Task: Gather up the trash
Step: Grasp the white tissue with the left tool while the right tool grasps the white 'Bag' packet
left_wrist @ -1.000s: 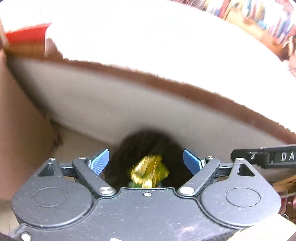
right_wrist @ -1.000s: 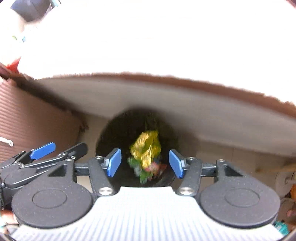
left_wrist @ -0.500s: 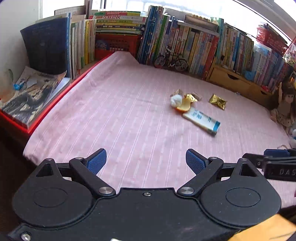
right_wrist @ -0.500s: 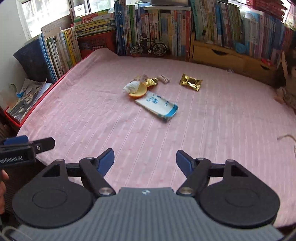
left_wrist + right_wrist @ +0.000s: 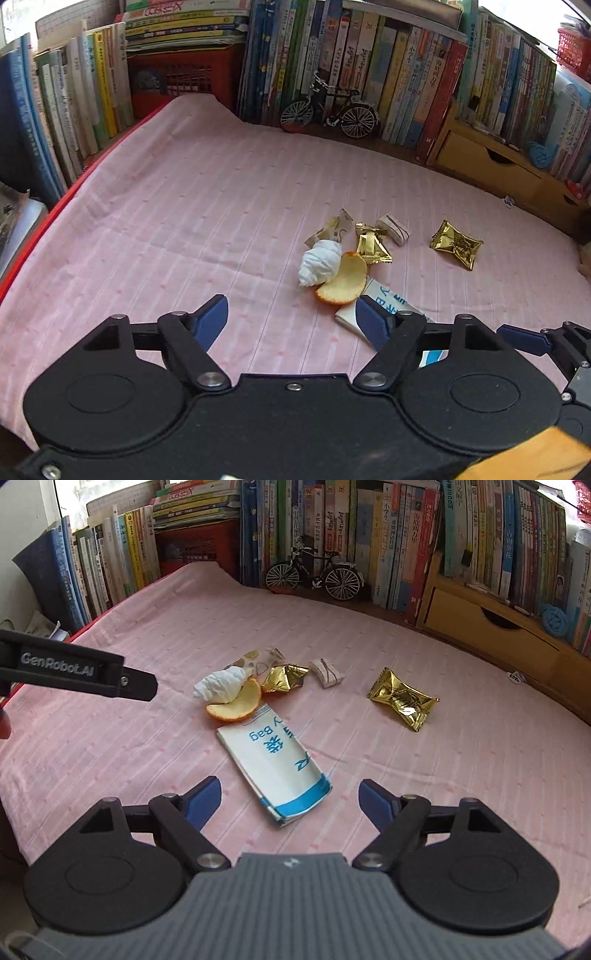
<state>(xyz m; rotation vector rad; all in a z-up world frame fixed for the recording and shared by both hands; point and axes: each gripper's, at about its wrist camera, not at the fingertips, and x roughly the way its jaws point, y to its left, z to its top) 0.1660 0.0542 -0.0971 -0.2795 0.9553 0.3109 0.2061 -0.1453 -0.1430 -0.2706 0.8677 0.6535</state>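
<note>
Two grippers above pink cloth [image 5: 110, 746], left gripper [image 5: 291, 325] and right gripper [image 5: 290, 799] both spread wide, empty, white-blue bag [image 5: 273, 768] at right gripper's twelve o'clock, orange peel [image 5: 234, 705], tissue [image 5: 221, 683] beyond at eleven, gold wrapper [image 5: 404, 698] at one o'clock.

Bright, even daylight from the upper corners, soft shadows, sharp focus, with strong fisheye bending at the edges.

You've got: 2 gold wrappers [image 5: 403, 698] [image 5: 283, 677], 1 patterned wrapper [image 5: 255, 659], 1 small folded wrapper [image 5: 327, 672], 1 tissue wad [image 5: 221, 683], 1 orange peel [image 5: 236, 703], 1 white bag [image 5: 275, 766], 1 toy bike [image 5: 314, 574].
</note>
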